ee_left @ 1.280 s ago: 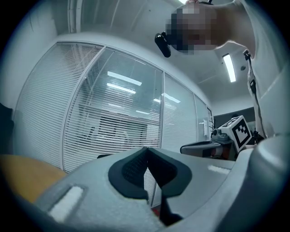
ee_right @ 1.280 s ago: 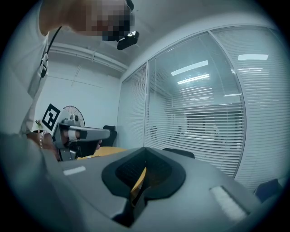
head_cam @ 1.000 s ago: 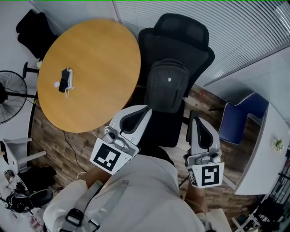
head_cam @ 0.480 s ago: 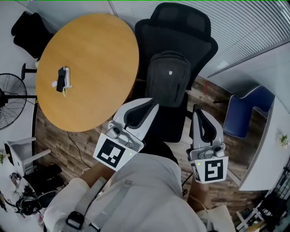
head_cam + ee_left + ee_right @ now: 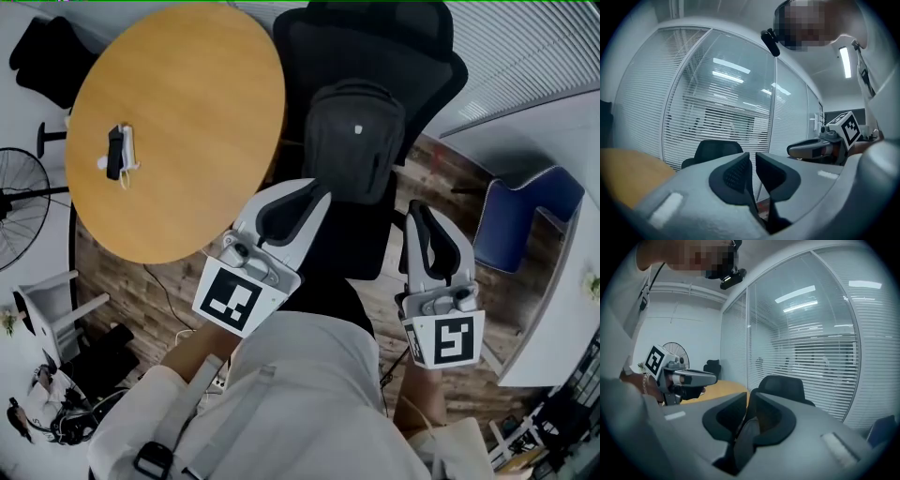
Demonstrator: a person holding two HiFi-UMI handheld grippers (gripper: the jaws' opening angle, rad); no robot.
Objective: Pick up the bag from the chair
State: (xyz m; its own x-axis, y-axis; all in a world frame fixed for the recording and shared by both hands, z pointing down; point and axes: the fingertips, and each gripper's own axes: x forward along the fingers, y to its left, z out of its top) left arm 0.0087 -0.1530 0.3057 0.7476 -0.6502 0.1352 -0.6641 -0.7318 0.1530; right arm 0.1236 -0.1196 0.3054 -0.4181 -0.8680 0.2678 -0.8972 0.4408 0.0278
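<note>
Bag: the dark backpack (image 5: 353, 141) stands on the seat of the black office chair (image 5: 375, 42), leaning back against its backrest.
Left gripper: the left gripper (image 5: 312, 193) is at the chair's front, on the side nearest the round table (image 5: 178, 103). Its tip is near the bag's lower edge but not touching it. Its jaws have just been opening, the gap is only a thin slit, and nothing is between them.
Right gripper: the right gripper (image 5: 419, 212) is at the chair's front on the far side from the table, apart from the bag. Its jaws have just been opening too, they are barely parted, and they are empty.
Step in hand: as I read it, both are closing in on the bag and neither has a grip yet.
Doing it well: spread both pairs of jaws much wider before they arrive. Take a strap or a deep fold of fabric on each side, since soft cloth slips out of a shallow bite.
Lift: raise both sides evenly, straight up off the seat.
Care: a chair like this may swivel, so don't push into it. Keep the left gripper off the table edge just beside the chair.
</note>
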